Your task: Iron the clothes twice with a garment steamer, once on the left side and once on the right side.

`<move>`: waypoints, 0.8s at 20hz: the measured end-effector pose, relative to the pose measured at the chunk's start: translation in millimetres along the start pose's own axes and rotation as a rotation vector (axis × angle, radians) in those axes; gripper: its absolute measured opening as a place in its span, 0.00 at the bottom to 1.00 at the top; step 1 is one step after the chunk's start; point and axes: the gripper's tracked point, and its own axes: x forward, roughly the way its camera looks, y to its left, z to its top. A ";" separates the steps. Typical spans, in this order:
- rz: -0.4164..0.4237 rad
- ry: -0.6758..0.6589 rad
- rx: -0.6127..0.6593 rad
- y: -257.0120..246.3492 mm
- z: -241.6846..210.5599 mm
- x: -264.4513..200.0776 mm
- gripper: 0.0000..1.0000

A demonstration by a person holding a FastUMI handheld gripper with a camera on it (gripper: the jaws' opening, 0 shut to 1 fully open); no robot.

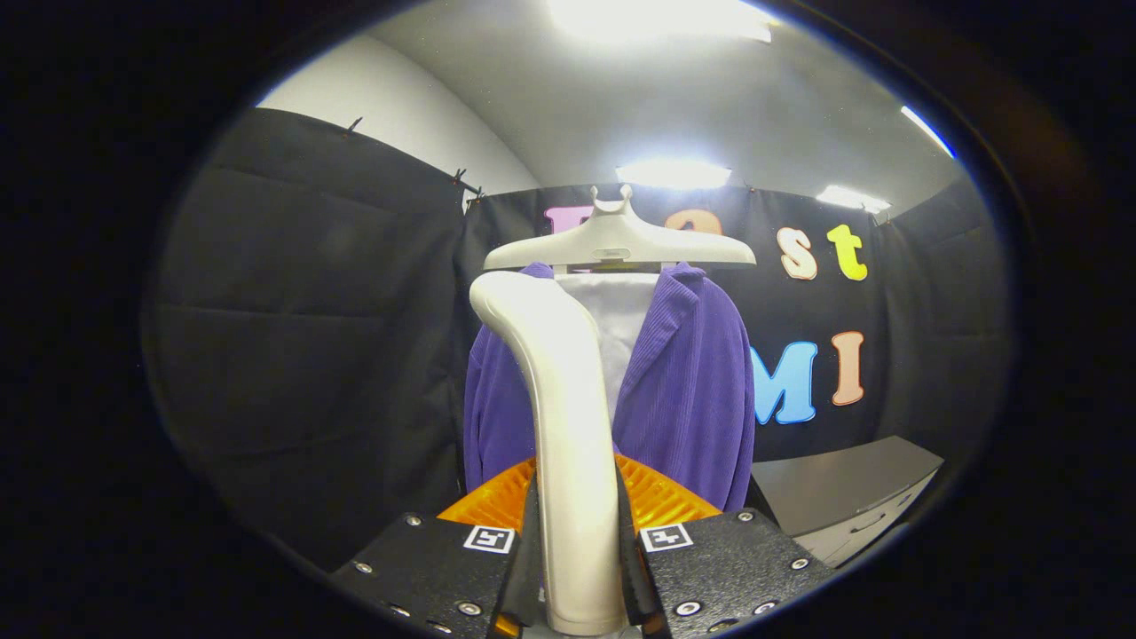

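Hand-held gripper [579,568] clamped on curved white plastic steamer handle [564,426], fingers pressing both sides; purple ribbed jacket [683,390] on white hanger [621,244] just beyond

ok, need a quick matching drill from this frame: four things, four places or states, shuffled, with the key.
Things:
1. steamer handle
2. purple jacket
3. hanger
4. grey cabinet

Places or states:
A. carries the garment, at its top
B. clamped between the gripper fingers
C. low, off to the right of the garment
D. hanging open over a white panel, beyond the fingers

Pairs: 1-B, 2-D, 3-A, 4-C
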 end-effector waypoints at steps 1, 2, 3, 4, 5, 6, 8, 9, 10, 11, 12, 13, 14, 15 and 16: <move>-0.007 -0.010 0.006 5.9 3.1 3.7 0.37; -0.012 -0.015 0.004 10.4 5.0 7.1 0.37; -0.014 -0.019 0.004 15.3 4.3 10.3 0.37; -0.017 -0.017 0.006 19.4 2.7 12.8 0.37; -0.025 -0.017 0.009 24.2 1.1 13.7 0.37; -0.030 -0.020 0.006 28.9 -0.1 16.1 0.37; -0.043 -0.027 -0.006 34.5 -1.9 25.0 0.37; -0.049 -0.021 -0.015 36.6 -5.1 29.3 0.37; -0.052 -0.019 -0.021 37.8 -7.6 33.9 0.37; -0.053 -0.015 -0.026 39.2 -10.9 38.4 0.37; -0.057 -0.009 -0.029 41.8 -13.4 41.2 0.38; -0.061 -0.001 -0.031 43.0 -17.8 42.8 0.38; -0.061 0.011 -0.030 44.2 -22.5 45.3 0.38; -0.056 0.024 -0.025 46.0 -28.4 47.5 0.38; -0.054 0.036 -0.021 47.3 -34.5 48.6 0.38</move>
